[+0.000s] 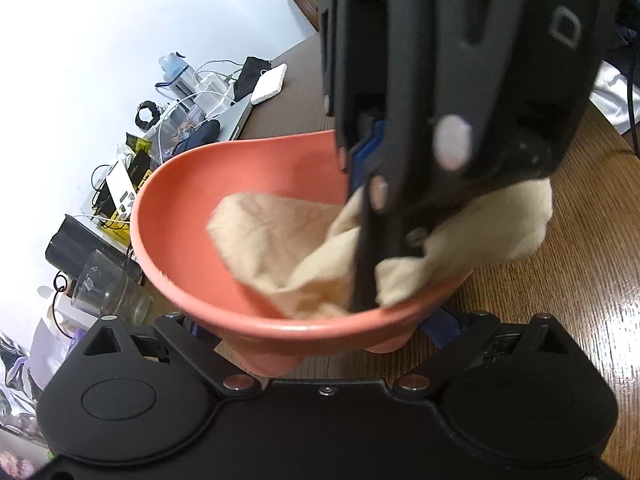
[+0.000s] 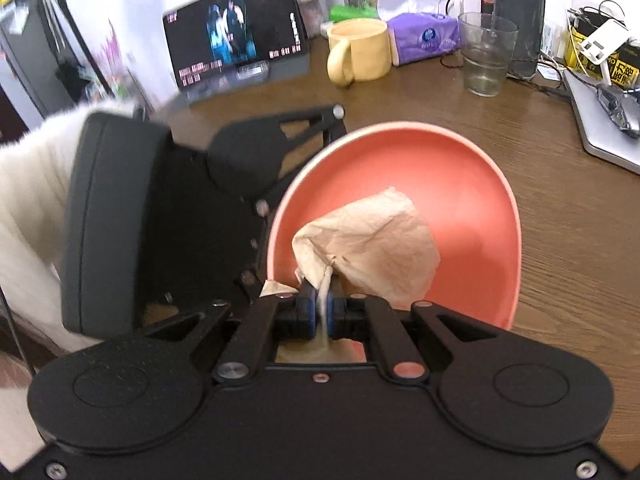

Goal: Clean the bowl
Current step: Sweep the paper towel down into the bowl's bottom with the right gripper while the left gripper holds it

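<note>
Left wrist view, nearest: holding the salmon bowl by its near rim, tilted toward the camera, lifted off the wooden bench.
Left claw: gripping the bowl's near wall, blue pads mostly hidden under the rim; pinching the bowl, as far as can be judged.
Right claw: reaching down into the bowl from above, fingers pressed together on the beige cloth.
Cloth in this view: lying partly against the inner wall, partly bunching over the right-hand rim.
Background here: cluttering the far edge with cables, a clear glass and a laptop.

Right wrist view, nearest: clamping a twisted fold of cloth between blue pads, right claw nearly closed.
Bowl: sitting just ahead of the claw, open side facing the camera, cloth spreading over its near inner wall.
Left claw body: holding at the bowl's left edge; its pads not visible here.
Beyond the bowl: standing on the bench, a yellow mug, tissue pack, glass and a lit tablet.

Progress: wiping under way, judged mid-task; interior looking free of visible residue, far wall and rim probably still needing a pass.
Left to do: finishing the wipe, setting the bowl back down, releasing the cloth.
</note>
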